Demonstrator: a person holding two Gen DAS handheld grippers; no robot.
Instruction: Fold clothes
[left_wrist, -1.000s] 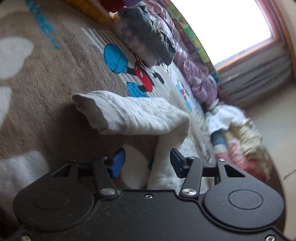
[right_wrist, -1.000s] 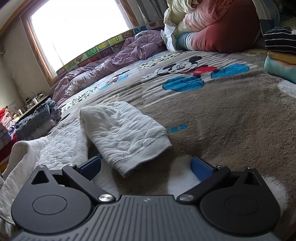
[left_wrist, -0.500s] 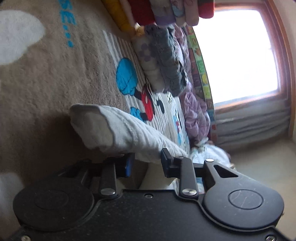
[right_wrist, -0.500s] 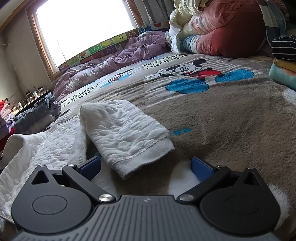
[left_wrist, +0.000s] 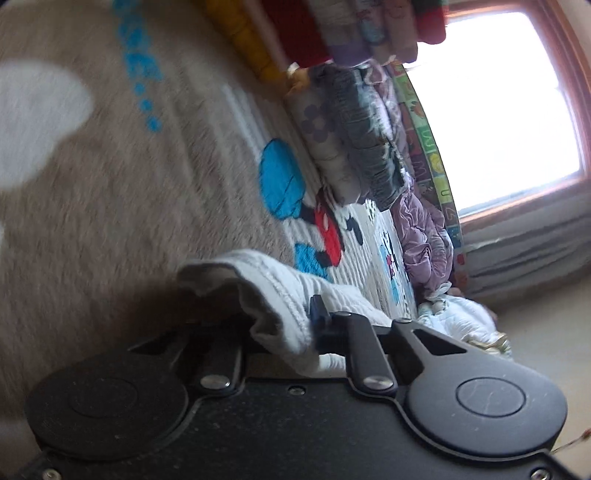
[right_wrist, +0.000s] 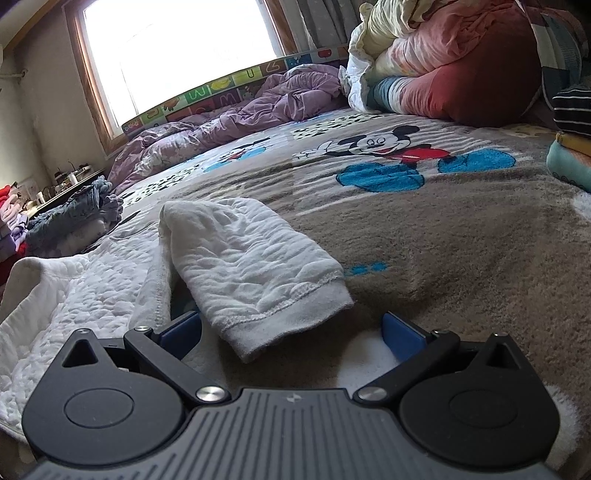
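White cloth hides one finger of the left gripper (left_wrist: 291, 325), and that view is blurred; its jaws are closed on the cuff of the sleeve (right_wrist: 255, 273). A brown fleece blanket (right_wrist: 461, 236) with a cartoon mouse covers the bed, under a bright window (right_wrist: 177, 51). The quilted white garment (right_wrist: 74, 295) lies at the bed's edge, sleeve folded across. The right gripper (right_wrist: 291, 332) hovers just before the cuff, jaws wide.
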